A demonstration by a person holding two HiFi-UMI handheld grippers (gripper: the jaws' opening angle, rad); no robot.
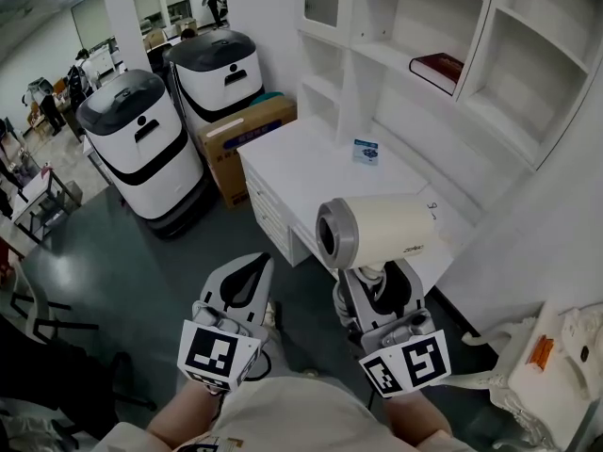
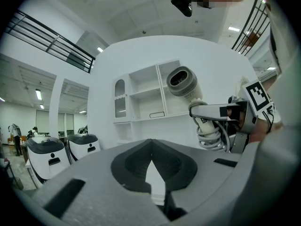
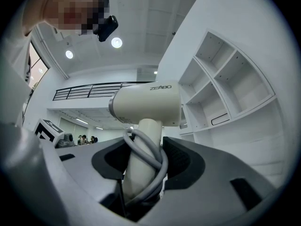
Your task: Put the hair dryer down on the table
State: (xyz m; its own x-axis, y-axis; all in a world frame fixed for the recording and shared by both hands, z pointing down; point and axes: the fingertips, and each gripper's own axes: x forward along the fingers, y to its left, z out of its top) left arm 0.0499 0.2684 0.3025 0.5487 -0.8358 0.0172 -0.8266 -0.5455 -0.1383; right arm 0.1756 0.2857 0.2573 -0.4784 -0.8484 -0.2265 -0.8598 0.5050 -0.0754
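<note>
A cream hair dryer (image 1: 372, 232) with a grey nozzle is held upright in the air over the near corner of the white table (image 1: 301, 163). My right gripper (image 1: 374, 281) is shut on its handle, and the grey cord is wound around that handle (image 3: 141, 164). In the right gripper view the dryer's body (image 3: 148, 102) stands just above the jaws. My left gripper (image 1: 252, 269) hangs to the left over the floor, shut with nothing in it, its tips meeting (image 2: 151, 160). From the left gripper view the dryer (image 2: 184, 82) shows at upper right.
A small blue-and-white card (image 1: 366, 151) lies on the table. White shelves with a red book (image 1: 438, 69) rise behind it. A cardboard box (image 1: 245, 135) and two white-and-black machines (image 1: 141, 144) stand on the floor at left. A white stand (image 1: 551, 375) is at lower right.
</note>
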